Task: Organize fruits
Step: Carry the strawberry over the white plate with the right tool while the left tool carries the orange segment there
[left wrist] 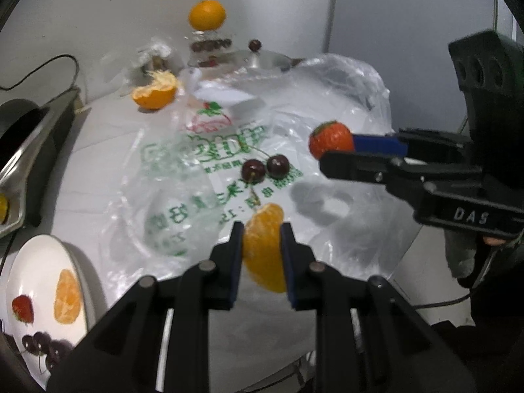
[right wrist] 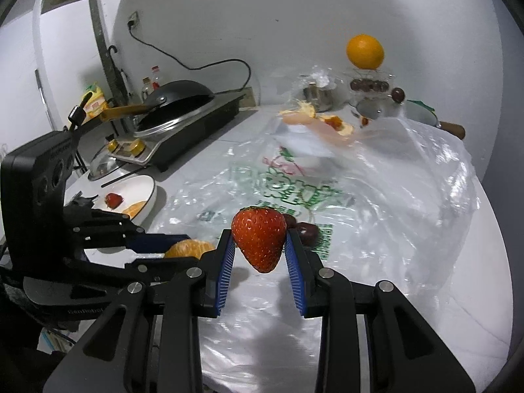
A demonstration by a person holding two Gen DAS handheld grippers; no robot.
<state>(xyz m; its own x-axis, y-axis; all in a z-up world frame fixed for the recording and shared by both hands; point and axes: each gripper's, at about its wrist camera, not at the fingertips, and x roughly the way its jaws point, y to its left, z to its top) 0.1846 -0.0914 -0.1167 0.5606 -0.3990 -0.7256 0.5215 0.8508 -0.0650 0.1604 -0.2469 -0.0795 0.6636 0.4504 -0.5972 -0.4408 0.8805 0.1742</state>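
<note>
My left gripper (left wrist: pixel 262 239) is shut on a peeled orange piece (left wrist: pixel 263 245), held above the plastic bag (left wrist: pixel 203 163). My right gripper (right wrist: pixel 260 242) is shut on a red strawberry (right wrist: pixel 258 237); in the left wrist view the same strawberry (left wrist: pixel 330 144) sits at that gripper's tips on the right. Two dark cherries (left wrist: pixel 265 168) lie on the bag between them. A white plate (left wrist: pixel 39 262) at lower left holds a strawberry (left wrist: pixel 23 308), an orange piece (left wrist: pixel 67 296) and cherries (left wrist: pixel 42 347). The left gripper with the orange piece (right wrist: pixel 190 249) shows at left in the right wrist view, near the plate (right wrist: pixel 149 190).
A whole orange (left wrist: pixel 207 14) rests on a glass container with cherries at the back, beside a pot lid (left wrist: pixel 258 59). Orange peel (left wrist: pixel 154 93) lies behind the bag. A cooktop (right wrist: pixel 183 134) with a black pan (right wrist: pixel 178 95) stands at the left.
</note>
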